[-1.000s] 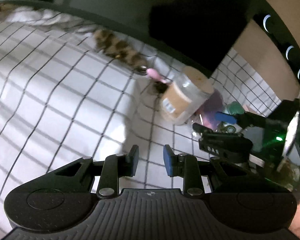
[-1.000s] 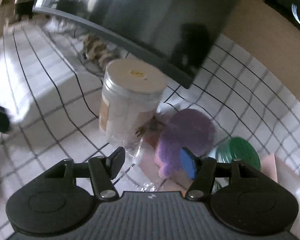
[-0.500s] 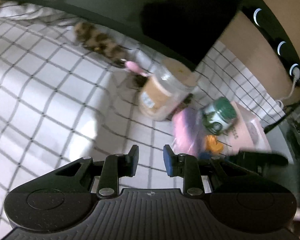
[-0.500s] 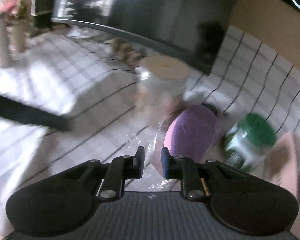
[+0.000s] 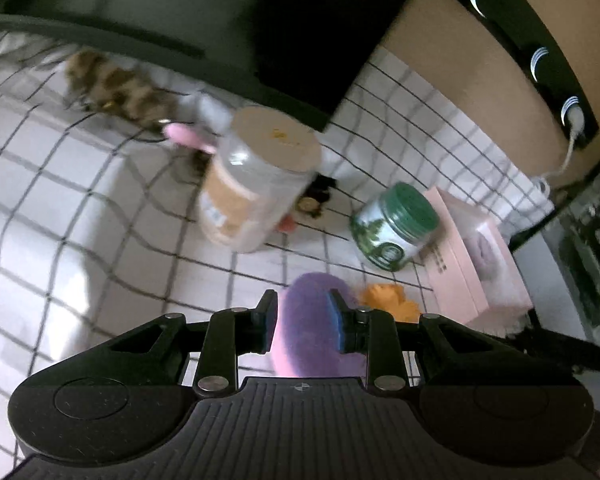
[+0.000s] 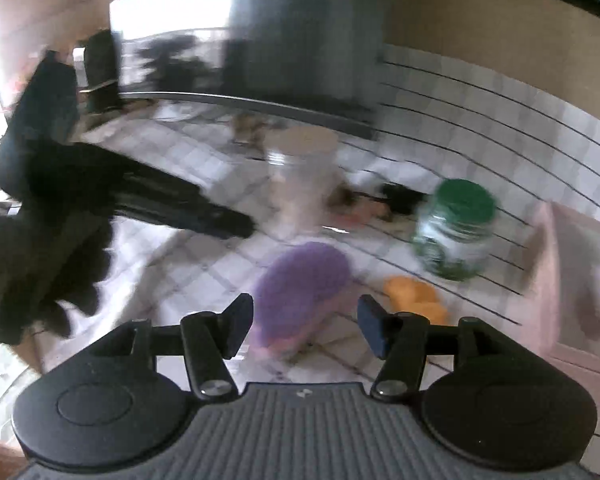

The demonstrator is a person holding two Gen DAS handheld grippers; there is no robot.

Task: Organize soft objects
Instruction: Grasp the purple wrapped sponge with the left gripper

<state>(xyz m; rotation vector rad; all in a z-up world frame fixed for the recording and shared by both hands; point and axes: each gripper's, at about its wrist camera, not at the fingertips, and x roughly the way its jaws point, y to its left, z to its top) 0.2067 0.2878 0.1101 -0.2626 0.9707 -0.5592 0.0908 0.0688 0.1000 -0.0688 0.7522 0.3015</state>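
we are working over a table [image 5: 80, 184] covered in a white cloth with a black grid, a dark screen standing along its far edge at twelve o'clock. in the left wrist view the left gripper [image 5: 302, 322] is sitting around a purple soft pad [image 5: 312, 320], its fingers partly parted and framing the pad's sides; whether they are pressing it or just bracketing it, we cannot tell. in the right wrist view the right gripper [image 6: 306, 322] is hanging wide open and empty just short of the same pad, which is lying on the cloth at twelve o'clock of its fingertips.

around the pad, a clear jar with a beige lid [image 5: 260, 184] is standing at eleven o'clock, a green-lidded jar [image 5: 396, 228] at one o'clock, an orange soft thing [image 5: 388, 300] just beside the pad at two o'clock, and a pink box [image 5: 476, 264] farther right.

we are judging this as the pick-up step on the purple pad. the next move is calling for one gripper to close gently on it and lift it without knocking either jar.

the right view is smearing badly, so the dark shape at nine o'clock is hard to name. small dark items behind the beige-lidded jar are half hidden, and the brown patterned thing [image 5: 116, 88] by the screen is too blurred to identify.
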